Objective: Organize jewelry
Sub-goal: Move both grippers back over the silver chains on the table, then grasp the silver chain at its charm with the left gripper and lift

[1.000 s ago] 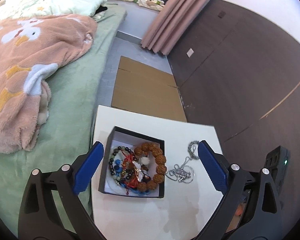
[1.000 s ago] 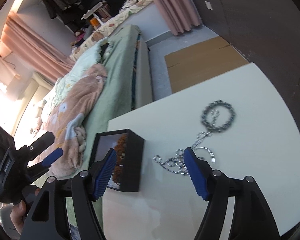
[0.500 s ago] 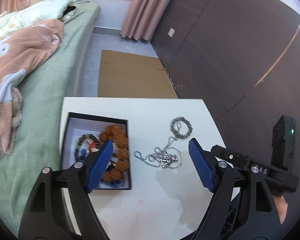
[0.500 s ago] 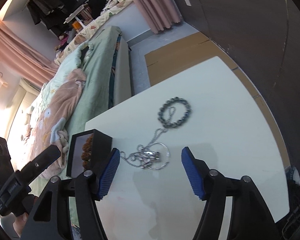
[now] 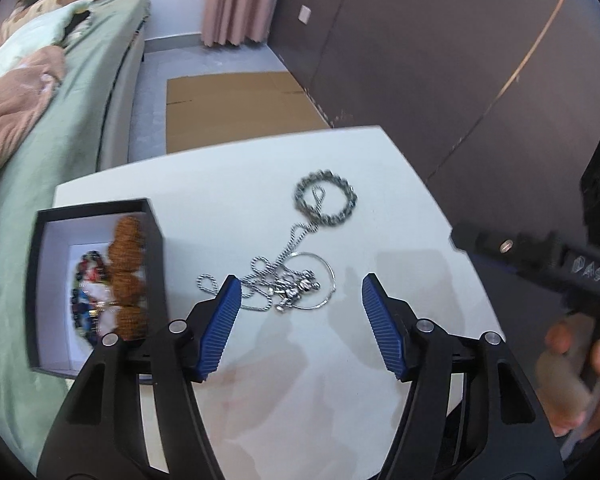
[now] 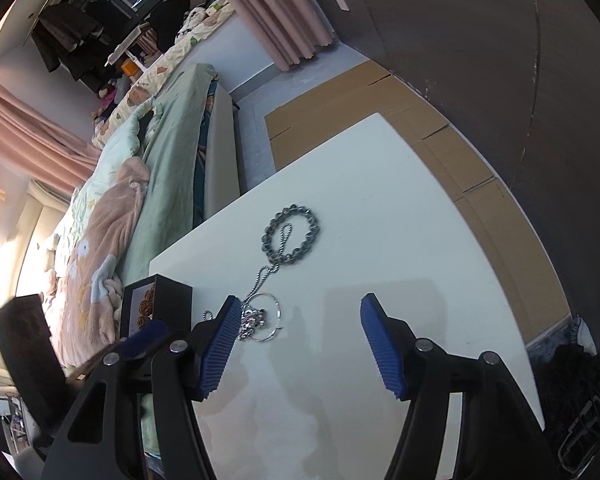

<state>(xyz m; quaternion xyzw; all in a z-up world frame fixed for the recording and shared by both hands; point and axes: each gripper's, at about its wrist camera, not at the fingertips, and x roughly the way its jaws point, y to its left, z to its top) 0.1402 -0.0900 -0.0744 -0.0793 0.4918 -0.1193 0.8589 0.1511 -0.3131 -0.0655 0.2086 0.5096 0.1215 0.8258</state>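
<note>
The left gripper (image 5: 302, 292) hangs over the white table (image 5: 380, 208), its jaws closing, with the tangled silver chain (image 5: 288, 284) lying between the pads but not pressed. The chain runs up to a beaded bracelet (image 5: 326, 202). The black box (image 5: 96, 280) of beads sits left. The right gripper (image 6: 296, 316) is released, holding nothing, chain beside its left pad.

I see a white table (image 5: 308, 380) w/ a black box (image 5: 156, 240), white-lined inside, holding rust-brown beads (image 5: 127, 264) and a multicolour bead strand (image 5: 85, 280). Silver chain (image 5: 288, 280) and grey-silver bead ring (image 5: 326, 202) lie on the white top. My gripper pads (image 5: 222, 322) are ribbed blue on black arms; bed sheet (image 6: 168, 160) pale green, blanket (image 6: 108, 220) peach w/ white-yellow print, curtain (image 5: 238, 0) dusty pink.
</note>
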